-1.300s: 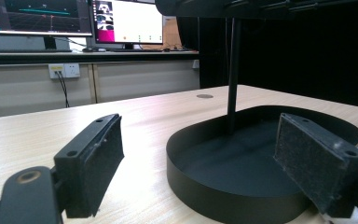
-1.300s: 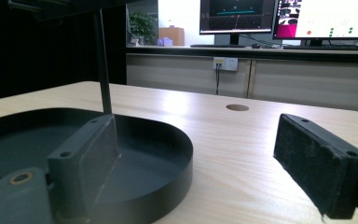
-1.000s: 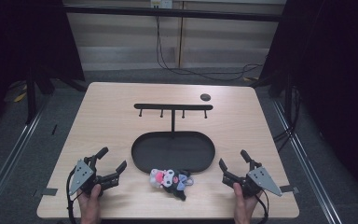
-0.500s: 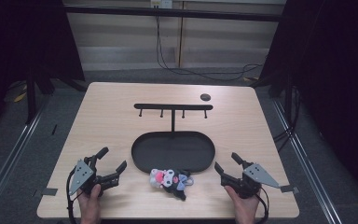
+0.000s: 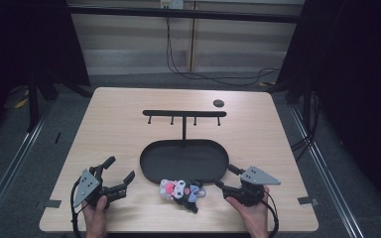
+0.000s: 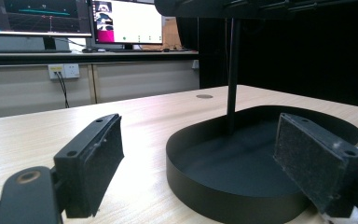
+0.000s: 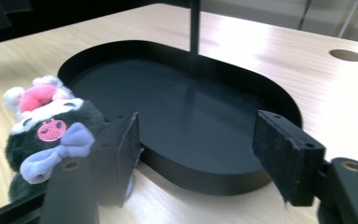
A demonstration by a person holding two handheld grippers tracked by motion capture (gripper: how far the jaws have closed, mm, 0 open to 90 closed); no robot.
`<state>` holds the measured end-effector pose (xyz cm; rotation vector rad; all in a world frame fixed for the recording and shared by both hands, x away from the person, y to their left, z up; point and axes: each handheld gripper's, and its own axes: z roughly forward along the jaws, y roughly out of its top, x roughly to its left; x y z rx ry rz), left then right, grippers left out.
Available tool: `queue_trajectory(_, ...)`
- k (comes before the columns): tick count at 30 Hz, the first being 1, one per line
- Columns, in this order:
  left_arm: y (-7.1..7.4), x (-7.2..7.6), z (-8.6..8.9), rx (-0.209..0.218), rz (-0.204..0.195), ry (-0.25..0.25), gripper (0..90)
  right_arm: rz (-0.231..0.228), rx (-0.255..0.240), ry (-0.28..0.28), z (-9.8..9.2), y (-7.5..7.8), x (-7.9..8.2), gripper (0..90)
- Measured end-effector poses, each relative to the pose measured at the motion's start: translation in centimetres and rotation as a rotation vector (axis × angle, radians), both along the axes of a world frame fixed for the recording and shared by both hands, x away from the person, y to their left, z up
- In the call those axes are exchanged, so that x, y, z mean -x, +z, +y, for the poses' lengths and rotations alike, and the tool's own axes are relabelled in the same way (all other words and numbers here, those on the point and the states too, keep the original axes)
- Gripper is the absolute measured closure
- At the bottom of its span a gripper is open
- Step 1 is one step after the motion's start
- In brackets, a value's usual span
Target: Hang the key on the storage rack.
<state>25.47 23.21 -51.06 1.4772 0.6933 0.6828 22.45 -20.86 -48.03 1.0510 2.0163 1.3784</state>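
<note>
Pale tabletop (image 5: 129, 129) at lower centre: the half-closing, empty right gripper (image 5: 222, 176) should swing left to straddle the plush toy (image 5: 181, 190) squarely, while the left gripper (image 5: 120, 170) rests open and empty.

light: dim surround, table (image 5: 129, 129) evenly lit | glare: tabletop sheen | blur: soft, near fingers unsharp

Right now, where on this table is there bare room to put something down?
Bare wood lies left and right of the hook rack, and inside the black tray. It is crowded along the near edge: left gripper, plush toy, right gripper.
</note>
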Motion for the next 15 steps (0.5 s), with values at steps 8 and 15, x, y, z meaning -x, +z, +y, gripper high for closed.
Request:
queue_trajectory(8, 0.0, 0.0, 0.0, -0.001, -0.002, 0.001, 15.3, 0.127, 0.063, 0.064, 1.4, 0.6, -0.7, 36.9)
queue_trajectory(15, 0.0, 0.0, 0.0, 0.0, 0.0, 0.0, 15.3, 0.264, 0.128, 0.145, 2.7, 1.7, -1.5, 47.5)
